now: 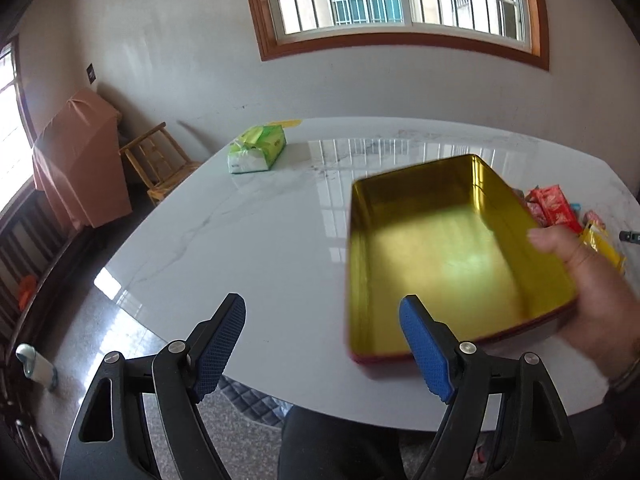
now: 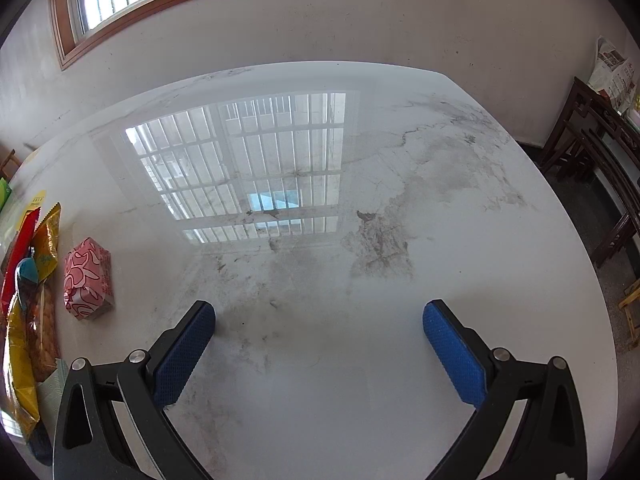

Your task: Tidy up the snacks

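Note:
A gold-lined tin box [image 1: 452, 256] with a red outside lies open and empty on the white marble table [image 1: 248, 240]. A bare hand [image 1: 592, 288] grips its right rim. My left gripper [image 1: 322, 310] hovers open near the table's front edge, its right pad just in front of the tin's near wall, nothing between the fingers. Red and yellow snack packets [image 1: 560, 208] lie beyond the tin on the right. In the right wrist view my right gripper [image 2: 318, 316] stands open over bare marble. A pink patterned packet [image 2: 86, 278] and several snack bags [image 2: 32, 280] lie to its left.
A green tissue pack [image 1: 256, 148] sits at the table's far left. A wooden chair [image 1: 160, 160] and a covered cabinet [image 1: 80, 160] stand left of the table. Dark wooden furniture [image 2: 600, 160] lines the right wall. A window is reflected on the table [image 2: 360, 240].

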Tool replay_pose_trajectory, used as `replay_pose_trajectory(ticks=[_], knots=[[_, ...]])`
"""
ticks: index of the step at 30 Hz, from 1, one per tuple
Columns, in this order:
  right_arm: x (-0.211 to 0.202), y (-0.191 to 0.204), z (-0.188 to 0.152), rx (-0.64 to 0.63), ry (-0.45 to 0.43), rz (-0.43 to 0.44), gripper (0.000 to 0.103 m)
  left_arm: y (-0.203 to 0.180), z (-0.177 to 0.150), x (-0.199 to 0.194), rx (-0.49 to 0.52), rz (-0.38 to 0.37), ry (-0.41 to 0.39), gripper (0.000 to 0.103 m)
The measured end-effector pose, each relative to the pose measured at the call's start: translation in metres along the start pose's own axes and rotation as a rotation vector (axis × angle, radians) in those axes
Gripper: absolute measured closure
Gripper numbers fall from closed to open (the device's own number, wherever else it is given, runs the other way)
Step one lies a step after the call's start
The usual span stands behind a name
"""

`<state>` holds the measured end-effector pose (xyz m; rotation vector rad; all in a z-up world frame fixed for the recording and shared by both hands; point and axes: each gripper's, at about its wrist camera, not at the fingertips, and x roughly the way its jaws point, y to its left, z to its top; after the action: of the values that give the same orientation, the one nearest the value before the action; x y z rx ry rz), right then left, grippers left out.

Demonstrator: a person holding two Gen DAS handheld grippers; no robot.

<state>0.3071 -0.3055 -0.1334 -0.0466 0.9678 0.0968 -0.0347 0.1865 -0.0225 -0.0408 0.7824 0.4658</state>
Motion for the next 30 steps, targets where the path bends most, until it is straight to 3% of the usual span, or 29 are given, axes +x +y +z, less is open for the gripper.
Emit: replay_pose_trajectory(ticks=[16,30], knots=[[0.000,0.000,0.000,0.000,0.000,0.000,0.000,-0.044,0.004,0.044,0.075,-0.039,0.098,0.023],[0.000,0.000,0.000,0.000,0.000,0.000,0.000,-0.077,0.003,0.048,0.120,-0.082,0.130,0.023]])
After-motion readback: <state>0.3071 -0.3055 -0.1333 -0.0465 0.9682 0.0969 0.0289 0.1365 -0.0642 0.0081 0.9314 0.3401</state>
